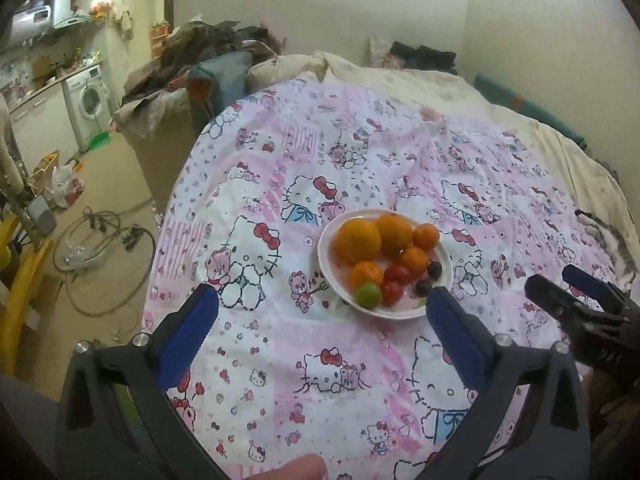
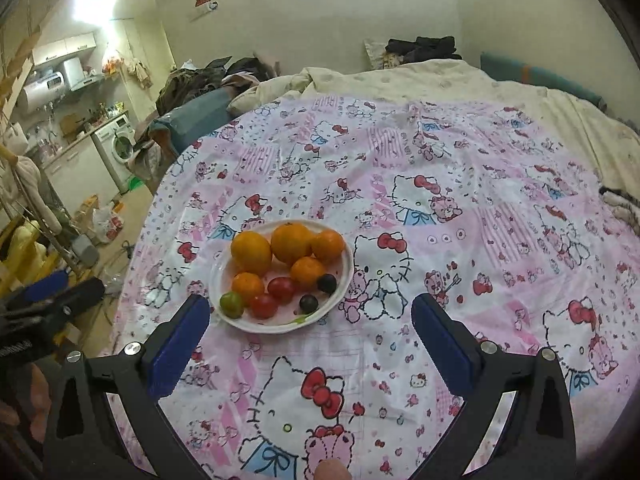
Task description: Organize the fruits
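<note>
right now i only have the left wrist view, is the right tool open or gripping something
Observer: The right tool is wide open, with nothing between its fingers.
Operator: where's the plate from its camera
Observer: The plate lies ahead and left of centre, its near rim just beyond that tool's left finger.
Operator: which fruit is closest to that finger
Observer: The green fruit, at the plate's near-left edge.
</note>
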Demonstrator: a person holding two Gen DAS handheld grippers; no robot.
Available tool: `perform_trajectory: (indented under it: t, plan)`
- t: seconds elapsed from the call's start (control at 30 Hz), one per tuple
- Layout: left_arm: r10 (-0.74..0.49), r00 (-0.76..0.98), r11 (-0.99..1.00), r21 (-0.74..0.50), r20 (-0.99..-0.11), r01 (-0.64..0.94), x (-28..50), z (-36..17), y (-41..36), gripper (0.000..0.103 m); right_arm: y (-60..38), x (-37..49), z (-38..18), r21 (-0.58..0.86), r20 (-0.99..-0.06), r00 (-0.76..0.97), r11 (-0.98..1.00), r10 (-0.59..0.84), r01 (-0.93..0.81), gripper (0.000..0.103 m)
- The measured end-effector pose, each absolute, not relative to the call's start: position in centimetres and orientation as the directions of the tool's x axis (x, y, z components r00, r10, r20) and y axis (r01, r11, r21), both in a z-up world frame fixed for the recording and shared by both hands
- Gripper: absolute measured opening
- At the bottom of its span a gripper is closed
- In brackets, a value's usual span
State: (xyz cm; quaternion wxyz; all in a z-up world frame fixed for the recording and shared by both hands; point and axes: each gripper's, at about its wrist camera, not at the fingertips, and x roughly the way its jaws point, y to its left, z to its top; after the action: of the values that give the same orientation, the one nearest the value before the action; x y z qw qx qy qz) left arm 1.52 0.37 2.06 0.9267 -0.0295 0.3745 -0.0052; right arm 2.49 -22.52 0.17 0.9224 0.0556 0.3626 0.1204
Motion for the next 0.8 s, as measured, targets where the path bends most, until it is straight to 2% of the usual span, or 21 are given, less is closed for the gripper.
perform_trajectory:
  t: [0.27, 0.8]
  plan:
    - [-0.043, 0.681, 0.996, -0.082, -0.731, -0.025, 2.1, 0.8, 0.5, 0.102, -22.2, 2.7, 0.1, 0.187, -0.655, 0.708, 0.965, 0.263, -0.185, 0.103]
    - [-0.058, 0.677, 0.996, -0.087, -0.734, -0.009, 2.0, 0.5, -0.2, 0.102, -22.6, 2.7, 0.2, 0.216, -0.657, 0.701, 0.960, 0.279, -0.181, 0.103]
